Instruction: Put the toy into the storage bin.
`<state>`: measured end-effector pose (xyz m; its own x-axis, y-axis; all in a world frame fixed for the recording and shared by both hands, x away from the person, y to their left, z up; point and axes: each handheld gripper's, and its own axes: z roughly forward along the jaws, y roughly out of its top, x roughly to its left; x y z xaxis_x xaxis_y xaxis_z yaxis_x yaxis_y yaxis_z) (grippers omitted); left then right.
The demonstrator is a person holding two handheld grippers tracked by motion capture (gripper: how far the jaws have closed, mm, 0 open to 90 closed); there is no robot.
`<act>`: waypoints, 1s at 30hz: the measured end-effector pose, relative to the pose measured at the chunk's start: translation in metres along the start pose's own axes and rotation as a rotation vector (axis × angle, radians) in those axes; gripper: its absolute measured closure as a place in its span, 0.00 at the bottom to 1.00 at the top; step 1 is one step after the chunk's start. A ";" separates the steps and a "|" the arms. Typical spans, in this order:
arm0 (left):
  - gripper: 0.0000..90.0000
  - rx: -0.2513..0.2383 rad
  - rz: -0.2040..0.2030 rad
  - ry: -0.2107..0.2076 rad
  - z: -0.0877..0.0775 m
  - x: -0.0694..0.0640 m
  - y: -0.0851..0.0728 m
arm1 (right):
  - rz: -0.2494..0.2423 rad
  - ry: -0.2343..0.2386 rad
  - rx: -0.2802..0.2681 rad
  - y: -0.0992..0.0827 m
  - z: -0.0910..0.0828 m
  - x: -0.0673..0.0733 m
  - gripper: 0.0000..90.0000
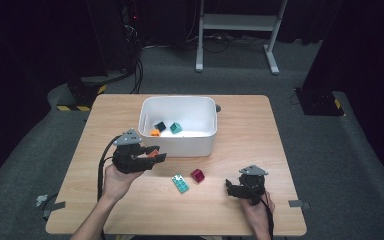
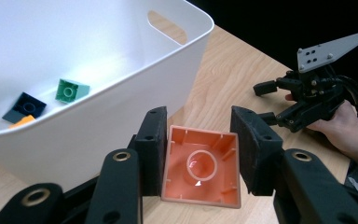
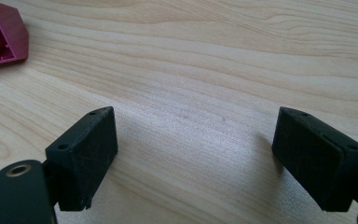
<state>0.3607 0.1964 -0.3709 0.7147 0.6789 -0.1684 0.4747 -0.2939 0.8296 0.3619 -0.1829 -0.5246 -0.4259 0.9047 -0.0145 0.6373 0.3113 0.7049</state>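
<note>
A light wooden tabletop [image 1: 250, 125] with rounded corners is seen from above, with a person's forearms coming in from the six o'clock edge.

At about nine o'clock from the tabletop's centre, the person's left hand [image 1: 116, 179] holds the left gripper [image 1: 152, 154], black with a grey three-cornered plate on top. Its jaws are closed on a square orange plastic building brick [image 2: 201, 166], one jaw pressed against each side. In the left gripper view the brick's hollow underside, with a round tube in its middle, faces the camera. The brick is lifted just outside the near wall of a white rectangular plastic bin [image 1: 177, 145].

The bin sits toward twelve o'clock on the tabletop. Inside it lie three small bricks: a dark navy brick [image 2: 29, 106], a small orange brick [image 1: 154, 132] just beside it, and a green brick [image 2: 72, 90] with one round stud on top.

Below the bin, near the tabletop's centre, a flat teal studded brick [image 1: 180, 183] lies on the wood, and a dark red brick [image 1: 197, 175] lies just to its right, at about two o'clock from it.

At about four o'clock, the person's right hand [image 1: 254, 210] holds the right gripper [image 1: 231, 186] low over the wood. Its jaws stand wide apart with bare wood between them, holding nothing. In the right gripper view the dark red brick lies at the upper left, hollow side showing.
</note>
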 end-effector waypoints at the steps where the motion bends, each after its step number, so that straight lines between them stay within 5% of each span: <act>1: 0.64 -0.001 0.002 0.002 0.000 0.001 0.002 | -0.001 0.000 0.000 0.000 0.000 0.000 0.15; 23: 0.64 0.008 0.037 0.071 0.007 0.018 0.038 | -0.001 0.000 0.000 0.000 0.000 0.000 0.15; 30: 0.64 -0.006 0.006 0.075 0.014 0.028 0.051 | 0.000 0.000 0.000 0.000 0.000 0.000 0.15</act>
<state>0.4122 0.1907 -0.3405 0.6767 0.7259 -0.1234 0.4672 -0.2937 0.8340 0.3619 -0.1829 -0.5246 -0.4259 0.9047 -0.0146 0.6373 0.3114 0.7049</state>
